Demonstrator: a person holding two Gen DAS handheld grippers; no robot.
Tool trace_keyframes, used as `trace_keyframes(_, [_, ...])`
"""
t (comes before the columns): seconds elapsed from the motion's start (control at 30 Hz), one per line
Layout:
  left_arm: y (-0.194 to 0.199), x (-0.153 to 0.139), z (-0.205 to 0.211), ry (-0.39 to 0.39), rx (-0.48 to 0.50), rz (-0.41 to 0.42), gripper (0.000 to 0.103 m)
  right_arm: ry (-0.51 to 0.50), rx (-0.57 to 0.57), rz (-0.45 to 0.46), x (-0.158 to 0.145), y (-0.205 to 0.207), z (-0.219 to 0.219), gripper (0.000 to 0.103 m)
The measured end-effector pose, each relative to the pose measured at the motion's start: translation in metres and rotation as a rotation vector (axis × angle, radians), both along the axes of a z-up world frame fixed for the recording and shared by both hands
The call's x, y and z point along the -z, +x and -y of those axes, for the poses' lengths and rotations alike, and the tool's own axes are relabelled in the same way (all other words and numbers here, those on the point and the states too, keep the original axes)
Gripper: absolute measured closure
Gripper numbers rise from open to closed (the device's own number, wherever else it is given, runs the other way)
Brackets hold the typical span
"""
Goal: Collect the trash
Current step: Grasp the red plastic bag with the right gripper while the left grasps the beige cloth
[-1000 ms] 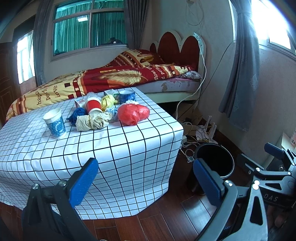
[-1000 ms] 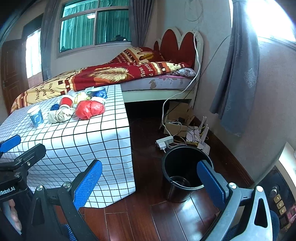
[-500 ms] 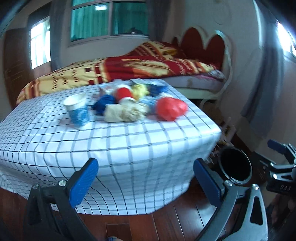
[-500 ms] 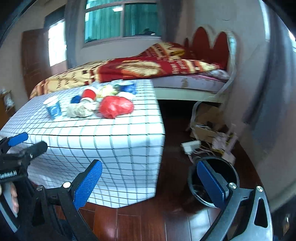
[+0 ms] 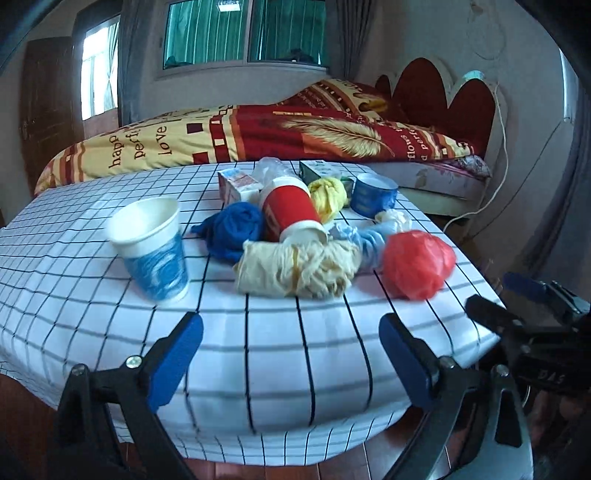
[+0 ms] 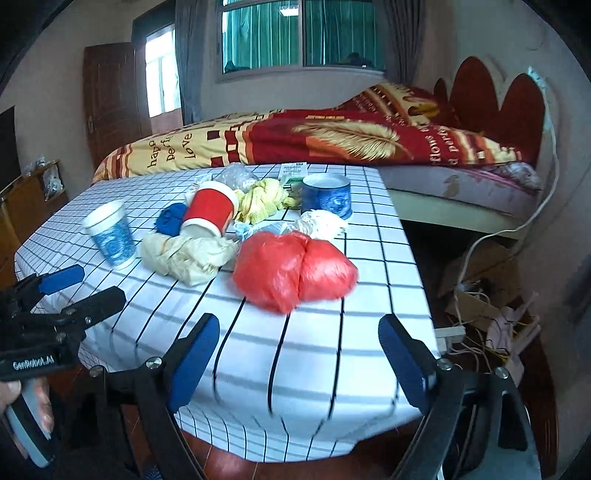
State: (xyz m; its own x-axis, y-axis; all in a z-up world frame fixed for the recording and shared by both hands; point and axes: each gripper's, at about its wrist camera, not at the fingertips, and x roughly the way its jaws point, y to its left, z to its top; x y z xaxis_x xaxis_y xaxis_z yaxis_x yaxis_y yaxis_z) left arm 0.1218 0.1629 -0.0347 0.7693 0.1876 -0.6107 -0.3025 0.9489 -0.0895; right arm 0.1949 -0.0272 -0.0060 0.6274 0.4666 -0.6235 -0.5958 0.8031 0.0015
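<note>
A home bedroom: a bed with a red-and-yellow feather-print quilt and a scalloped red headboard stands under a green-curtained window, beside a brown wooden door and grey drapes.

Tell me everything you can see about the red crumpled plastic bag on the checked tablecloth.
The red crumpled plastic bag is thin, glossy and bunched into two rounded lobes. It lies on the white black-checked tablecloth, at the front of the trash pile, nearest its right edge. A pale blue wad sits close behind it. No gripper touches it.
</note>
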Motion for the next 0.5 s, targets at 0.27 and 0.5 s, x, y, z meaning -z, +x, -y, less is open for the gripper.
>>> trace_keyframes(0.27, [0.034,0.012,-0.008,-0.019,-0.005,-0.009,0.009,-0.005,-0.055,-0.064,0.019,0.052,-0.025,0.027])
trace_keyframes(0.5, [0.056,0.022,-0.017,-0.040,-0.015,-0.032,0.009,0.024,-0.129,-0.123,0.029,0.063,-0.031,0.048])
